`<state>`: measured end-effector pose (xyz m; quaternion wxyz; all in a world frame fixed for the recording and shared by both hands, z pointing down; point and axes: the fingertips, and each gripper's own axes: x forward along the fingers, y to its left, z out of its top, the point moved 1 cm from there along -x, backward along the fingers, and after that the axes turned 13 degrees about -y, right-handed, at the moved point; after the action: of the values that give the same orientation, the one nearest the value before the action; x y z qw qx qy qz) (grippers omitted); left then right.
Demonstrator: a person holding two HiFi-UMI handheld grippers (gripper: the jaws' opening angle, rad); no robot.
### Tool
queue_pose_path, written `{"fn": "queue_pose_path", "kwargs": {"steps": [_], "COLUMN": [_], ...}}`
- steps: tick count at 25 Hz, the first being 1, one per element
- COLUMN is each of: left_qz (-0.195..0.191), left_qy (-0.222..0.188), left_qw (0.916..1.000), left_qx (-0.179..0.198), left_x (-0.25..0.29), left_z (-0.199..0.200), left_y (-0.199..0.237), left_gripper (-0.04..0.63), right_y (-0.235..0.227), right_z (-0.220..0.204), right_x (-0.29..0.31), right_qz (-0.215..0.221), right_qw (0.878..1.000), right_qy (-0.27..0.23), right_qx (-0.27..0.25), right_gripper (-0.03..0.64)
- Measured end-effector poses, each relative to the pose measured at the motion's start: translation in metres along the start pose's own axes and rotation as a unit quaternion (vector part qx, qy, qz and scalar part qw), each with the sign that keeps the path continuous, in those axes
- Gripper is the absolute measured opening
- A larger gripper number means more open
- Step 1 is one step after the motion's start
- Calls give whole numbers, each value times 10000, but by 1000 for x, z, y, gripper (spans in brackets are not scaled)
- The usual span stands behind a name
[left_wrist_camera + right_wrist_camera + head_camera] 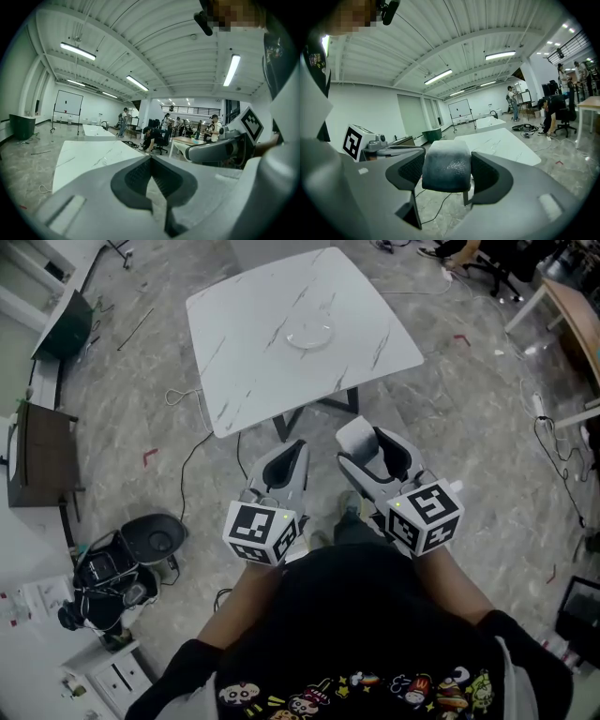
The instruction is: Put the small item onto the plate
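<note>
A small pale, rounded item (446, 165) sits clamped between the jaws of my right gripper (446, 174); in the head view the small item (354, 434) shows at the tip of the right gripper (362, 444). My left gripper (294, 450) is shut with nothing in it, its pads (161, 177) pressed together. Both grippers hang close to the person's body, short of the white marble table (234, 352). A clear round plate (309, 335) lies near the middle of the table. The table (501, 143) lies ahead of the right gripper, and the table (84, 157) also shows in the left gripper view.
Grey stone floor with loose cables surrounds the table. A dark green bin (64, 326) and a dark cabinet (39, 457) stand at the left. A black round device with tangled gear (141, 554) lies lower left. A wooden desk (574, 317) is upper right. Several people (154, 133) stand far off.
</note>
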<state>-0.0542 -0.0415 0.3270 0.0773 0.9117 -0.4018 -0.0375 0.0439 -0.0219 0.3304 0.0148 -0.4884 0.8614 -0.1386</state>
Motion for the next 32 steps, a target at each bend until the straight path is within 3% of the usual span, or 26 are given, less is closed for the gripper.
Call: {"fn": "queue_pose_path", "kwargs": {"steps": [15,24,32], "left_qz": [121,340,356], "left_qy": [274,373,441], "left_qw": [9993,9984,9983], "left_qx": [203,265,107], "left_x": [101,119,145], "left_z": [-20,-24,-31], "left_y": [-16,-6,21], "left_gripper": [0,0,0], "right_y": [-93,-112,-129], "right_z": [7,10,10], "right_x": [27,42,76], "right_qz": [369,541,510], "right_qw": [9991,9983,9986], "right_qy": [-14,4,143], "right_qx": [202,214,78], "right_gripper": [336,336,336]}}
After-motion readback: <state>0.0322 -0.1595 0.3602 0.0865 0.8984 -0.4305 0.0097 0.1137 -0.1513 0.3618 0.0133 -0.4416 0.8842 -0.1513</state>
